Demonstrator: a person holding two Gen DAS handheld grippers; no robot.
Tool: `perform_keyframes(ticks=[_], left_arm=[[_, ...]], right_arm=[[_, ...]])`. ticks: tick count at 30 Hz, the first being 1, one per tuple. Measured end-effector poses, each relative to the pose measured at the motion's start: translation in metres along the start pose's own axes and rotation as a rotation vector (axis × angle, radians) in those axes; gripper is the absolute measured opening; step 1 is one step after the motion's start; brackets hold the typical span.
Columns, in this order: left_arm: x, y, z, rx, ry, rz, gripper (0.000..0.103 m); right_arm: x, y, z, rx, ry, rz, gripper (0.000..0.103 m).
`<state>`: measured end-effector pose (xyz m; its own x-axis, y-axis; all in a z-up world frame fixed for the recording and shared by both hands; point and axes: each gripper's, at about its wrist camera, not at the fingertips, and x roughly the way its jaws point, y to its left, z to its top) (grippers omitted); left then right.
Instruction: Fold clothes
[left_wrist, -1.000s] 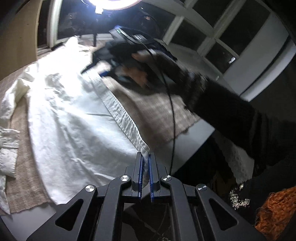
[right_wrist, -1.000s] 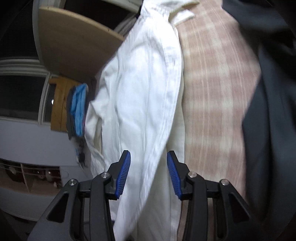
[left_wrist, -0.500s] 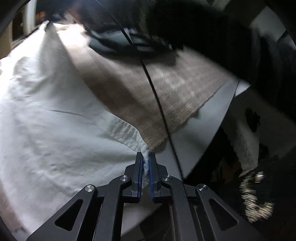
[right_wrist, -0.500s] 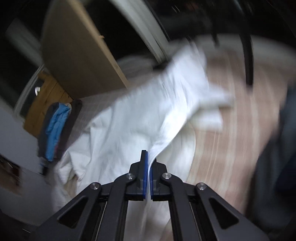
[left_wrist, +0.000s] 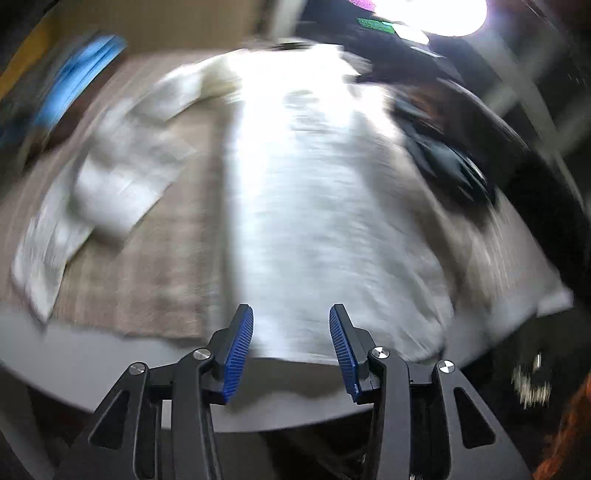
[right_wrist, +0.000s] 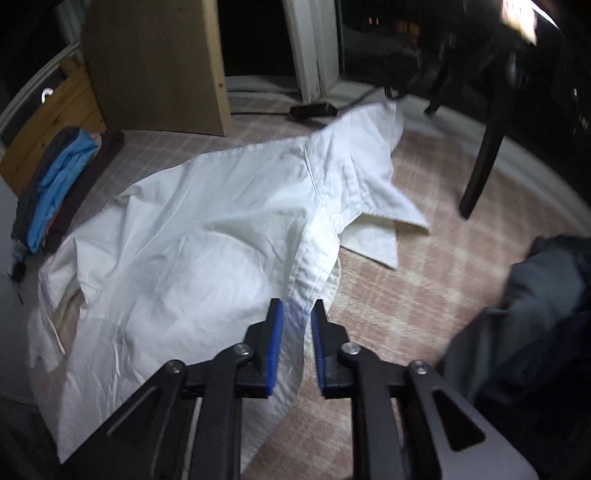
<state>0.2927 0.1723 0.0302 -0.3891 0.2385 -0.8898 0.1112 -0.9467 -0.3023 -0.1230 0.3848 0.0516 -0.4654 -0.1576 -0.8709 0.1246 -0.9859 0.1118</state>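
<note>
White shirt (right_wrist: 192, 258): spread across checked cloth (right_wrist: 424, 295), hem at tabletop (left_wrist: 110, 373) near edge. Left claw (left_wrist: 291, 347): opening, empty. Right claw (right_wrist: 297, 347): opening, placket edge between pads. Cloth's right side bare.

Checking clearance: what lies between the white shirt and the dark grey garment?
Only bare checked cloth between white shirt and dark grey garment, right wrist view.

Dark window (right_wrist: 255, 37), wooden board (right_wrist: 155, 62), bright lamp (left_wrist: 436, 14)

The left wrist view is motion-blurred: the white shirt (left_wrist: 325, 206) shows no seams. In the right wrist view, the frame edge crops the dark garment (right_wrist: 535, 317).
</note>
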Motion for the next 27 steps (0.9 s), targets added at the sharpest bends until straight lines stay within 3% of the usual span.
perform_keyframes(ticks=[3, 5, 7, 10, 14, 18, 20, 22, 23, 27], left_arm=[[0.02, 0.004, 0.003, 0.029, 0.037, -0.006, 0.04], [0.032, 0.002, 0.003, 0.046, 0.07, -0.023, 0.031], [0.041, 0.002, 0.003, 0.052, 0.08, -0.005, 0.005], [0.036, 0.007, 0.003, 0.041, 0.067, -0.008, 0.002], [0.021, 0.009, 0.001, 0.059, 0.051, 0.027, 0.002], [0.025, 0.024, -0.003, 0.001, 0.087, 0.059, 0.013], [0.007, 0.035, -0.003, -0.038, 0.052, 0.051, 0.024], [-0.016, 0.046, 0.004, -0.048, -0.015, 0.094, 0.046], [-0.024, 0.054, 0.007, -0.055, -0.039, 0.124, 0.051], [-0.038, 0.095, 0.031, -0.099, -0.104, 0.196, 0.054]], right_arm=[[-0.015, 0.012, -0.002, -0.012, -0.033, 0.038, 0.024], [-0.016, 0.03, -0.003, -0.033, -0.037, 0.072, 0.024], [-0.013, 0.057, -0.001, -0.081, -0.019, 0.139, 0.024], [-0.006, 0.097, 0.004, -0.145, 0.0, 0.235, 0.024], [0.028, 0.14, 0.03, -0.216, 0.023, 0.251, 0.024], [0.072, 0.173, 0.044, -0.281, 0.122, 0.227, 0.024], [0.079, 0.176, 0.046, -0.271, 0.145, 0.235, 0.024], [0.066, 0.167, 0.045, -0.229, 0.122, 0.299, 0.024], [0.058, 0.163, 0.042, -0.217, 0.111, 0.316, 0.024], [0.027, 0.149, 0.025, -0.166, 0.081, 0.371, 0.026]])
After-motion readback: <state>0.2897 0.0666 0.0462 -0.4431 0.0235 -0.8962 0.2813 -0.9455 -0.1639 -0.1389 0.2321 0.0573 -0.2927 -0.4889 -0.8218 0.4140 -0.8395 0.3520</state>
